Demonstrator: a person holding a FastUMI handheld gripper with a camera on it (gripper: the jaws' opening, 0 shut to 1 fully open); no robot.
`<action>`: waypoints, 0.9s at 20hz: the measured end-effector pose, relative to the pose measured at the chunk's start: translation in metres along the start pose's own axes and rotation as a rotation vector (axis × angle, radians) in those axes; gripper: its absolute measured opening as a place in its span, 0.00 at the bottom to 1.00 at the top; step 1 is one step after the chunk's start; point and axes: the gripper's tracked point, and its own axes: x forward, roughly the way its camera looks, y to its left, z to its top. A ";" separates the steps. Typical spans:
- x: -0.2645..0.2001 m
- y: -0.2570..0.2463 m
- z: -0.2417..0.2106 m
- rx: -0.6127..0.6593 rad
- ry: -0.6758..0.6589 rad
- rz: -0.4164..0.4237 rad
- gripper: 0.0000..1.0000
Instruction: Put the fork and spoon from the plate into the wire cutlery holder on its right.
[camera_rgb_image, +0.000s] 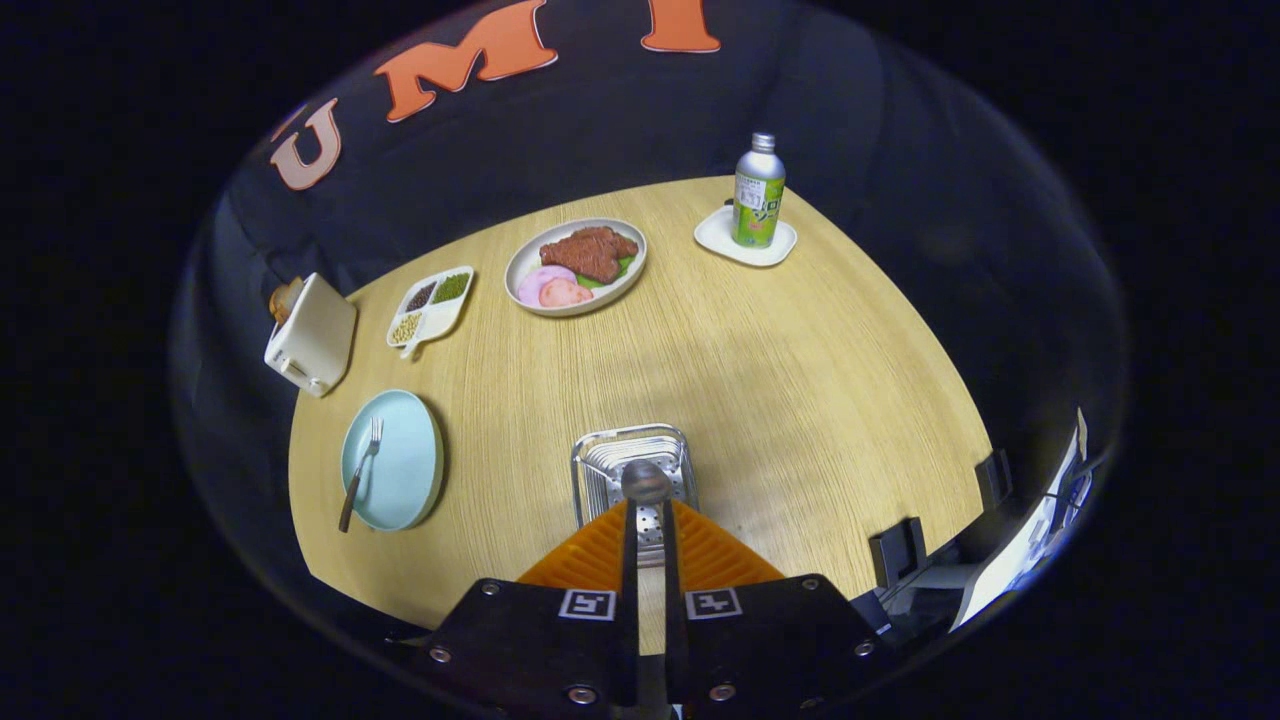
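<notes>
My gripper (648, 512) is shut on the spoon (647, 482), whose bowl sticks up just past the fingertips. Directly below and beyond the spoon stands the wire cutlery holder (615, 452), seen from above on the wooden table. The fork (360, 472) lies on the light blue plate (405, 475) to the left of the holder, its dark handle hanging over the plate's near rim. The spoon's handle is hidden between the fingers.
A plate of meat and ham (577, 265) sits at the far middle of the wooden table (800, 380). A divided dish of beans (432, 305) and a toaster (310, 335) stand far left. A green bottle (758, 192) on a white coaster (722, 240) is far right.
</notes>
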 end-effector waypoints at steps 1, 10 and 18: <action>-0.003 0.004 0.012 -0.001 -0.048 0.010 0.13; -0.069 0.059 0.117 -0.072 -0.532 0.074 0.61; -0.139 0.139 0.184 -0.133 -0.911 0.121 0.81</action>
